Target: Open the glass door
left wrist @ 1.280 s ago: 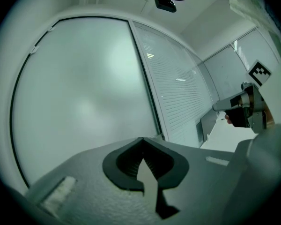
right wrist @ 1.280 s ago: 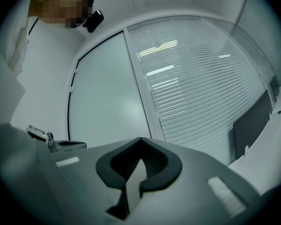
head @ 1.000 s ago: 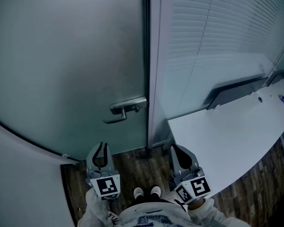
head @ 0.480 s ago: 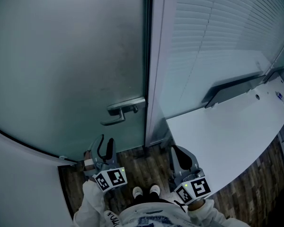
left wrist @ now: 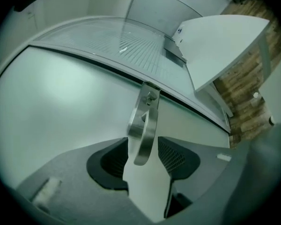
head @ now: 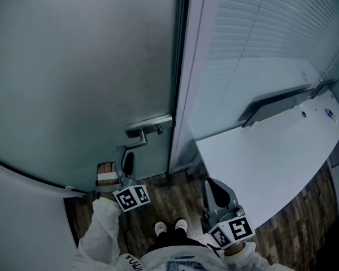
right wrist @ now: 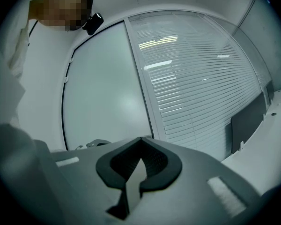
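L gripper (head: 125, 161) is at the lever handle (left wrist: 144, 125) of the glass door (head: 73, 66). Its jaws are spread wide (they've just been opening) w/ the lever's free end sitting btw them in the left gripper view. A gap shows on each side, so nothing's clamped yet. The gripper looks turned on its side, prob so one jaw goes over the lever & one under. A squeeze would then catch the bar across its thin side, and a downward push could turn it. It meets the lever at the tip, not by the mounting plate, I'd guess for leverage.

Door itself is frosted & shut, its handle-side edge against the pale door frame (head: 183, 95). The handle sits low on that edge, just beside the frame. Right of the frame is a glazed panel w/ slatted blinds (head: 260, 33). A white desk top (head: 260, 162) runs below it, over wood-look floor (head: 164, 199).

R gripper (head: 213, 188) hangs low near the person's body, well apart from the door. Its own view shows jaws drawn together w/ nothing in them. Prob parked there to keep out of the door's swing & leave the job to the other one.

Stage, as I read it: approach done, grip not made. Next needs the jaws closing on the lever, then a press down & a pull or push; can't tell which way the door swings
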Motion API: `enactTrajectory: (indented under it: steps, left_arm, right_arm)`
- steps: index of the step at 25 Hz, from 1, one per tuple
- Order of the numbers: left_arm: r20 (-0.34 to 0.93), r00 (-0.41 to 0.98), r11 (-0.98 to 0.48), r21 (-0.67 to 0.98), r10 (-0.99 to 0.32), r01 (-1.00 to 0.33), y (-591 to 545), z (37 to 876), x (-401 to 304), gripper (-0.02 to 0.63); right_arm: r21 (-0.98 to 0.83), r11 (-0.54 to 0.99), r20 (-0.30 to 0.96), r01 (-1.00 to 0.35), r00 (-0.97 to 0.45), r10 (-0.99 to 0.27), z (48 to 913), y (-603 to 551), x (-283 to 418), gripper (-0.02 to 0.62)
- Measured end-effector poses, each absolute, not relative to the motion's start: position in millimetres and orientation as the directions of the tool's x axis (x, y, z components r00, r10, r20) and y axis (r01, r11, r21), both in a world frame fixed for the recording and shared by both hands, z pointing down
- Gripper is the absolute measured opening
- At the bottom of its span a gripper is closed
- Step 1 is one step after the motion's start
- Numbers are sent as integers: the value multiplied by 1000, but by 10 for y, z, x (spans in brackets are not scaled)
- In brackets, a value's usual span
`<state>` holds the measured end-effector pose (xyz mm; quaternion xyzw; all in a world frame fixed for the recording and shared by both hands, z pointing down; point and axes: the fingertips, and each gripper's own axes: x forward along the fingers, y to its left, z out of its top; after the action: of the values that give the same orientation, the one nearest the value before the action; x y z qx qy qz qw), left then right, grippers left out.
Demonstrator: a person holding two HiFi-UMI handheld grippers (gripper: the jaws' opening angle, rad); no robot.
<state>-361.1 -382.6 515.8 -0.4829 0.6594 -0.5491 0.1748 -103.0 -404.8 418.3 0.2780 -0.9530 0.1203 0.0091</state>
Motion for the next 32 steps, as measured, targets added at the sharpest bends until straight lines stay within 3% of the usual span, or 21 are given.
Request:
enactTrajectory:
  steps: [12, 15, 20, 32]
  left_arm:
    - [281, -463, -132, -935, -841, -329, -4078, 5378, -3664, 206]
    - [245, -482, -110, -950, -841, -292, -4093, 5332, -3691, 133]
    - [211, -496, -87, -961, -842, -261, -4098, 5331, -3694, 123]
    - [216, -554, 37, -911, -804, -410, -4113, 5356, -3744, 126]
  right_arm:
    - [-230, 786, 104, -574, -818, -566, 4238, -4041, -1027, 5]
    - [-228, 783, 109, -578, -815, -570, 4234, -4000, -1051, 5]
    - [-224, 775, 122, -591, -806, -580, 4242, -3939, -1065, 5]
    - [-225, 793, 125, -566, -824, -552, 4276, -3941, -1116, 5]
